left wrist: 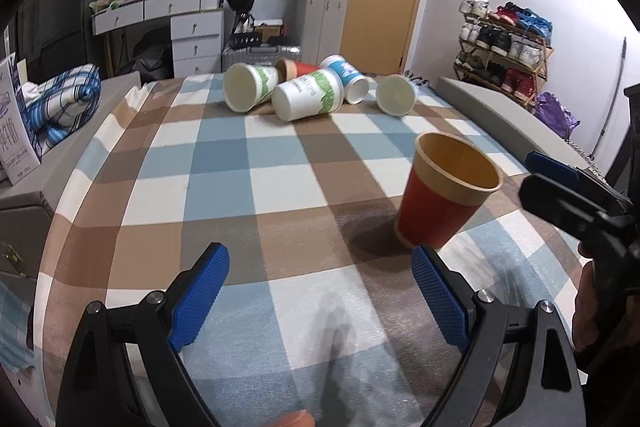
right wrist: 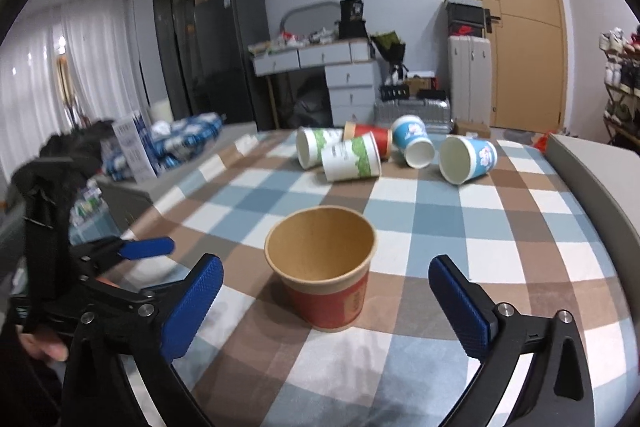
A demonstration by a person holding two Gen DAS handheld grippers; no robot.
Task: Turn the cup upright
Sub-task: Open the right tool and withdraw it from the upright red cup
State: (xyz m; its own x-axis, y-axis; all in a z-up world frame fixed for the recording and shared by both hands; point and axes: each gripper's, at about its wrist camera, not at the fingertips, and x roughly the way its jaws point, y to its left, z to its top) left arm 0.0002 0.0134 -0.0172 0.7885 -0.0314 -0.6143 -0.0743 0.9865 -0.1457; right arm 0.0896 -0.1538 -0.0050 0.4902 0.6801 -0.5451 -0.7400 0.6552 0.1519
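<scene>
Checked cloth [left wrist: 224, 163] in blue, brown and white covers the table in the left wrist view, with a broad bare stretch between the near edge and a cluster of five paper cups lying on their sides at the far edge. Counted there: two green-and-white cups [left wrist: 308, 95], one red [left wrist: 298, 68], one blue-and-white [left wrist: 346, 77], and one pale cup [left wrist: 396, 95] seen mouth-on. Well nearer than that cluster stands the red cup [left wrist: 444, 201], upright with its mouth up, tan rim and tan inside, leaning in the lens. The left gripper [left wrist: 320, 291] is spread wide, blue pads apart, holding nothing; the red cup sits just beyond its right-hand finger. The right gripper [left wrist: 560, 179] enters beside the red cup, and its spread is unclear here.

From the right wrist view, the red cup [right wrist: 324, 275] stands upright between the blue pads of the right gripper [right wrist: 326, 301], which is spread wide and not touching it. Bare cloth [right wrist: 460, 227] lies all round the cup. Beyond it lie the same five tipped cups: two green-and-white [right wrist: 350, 161], one red [right wrist: 370, 135], two blue-and-white [right wrist: 468, 159]. The left gripper [right wrist: 148, 249] shows beside the cup, only one blue tip visible.
</scene>
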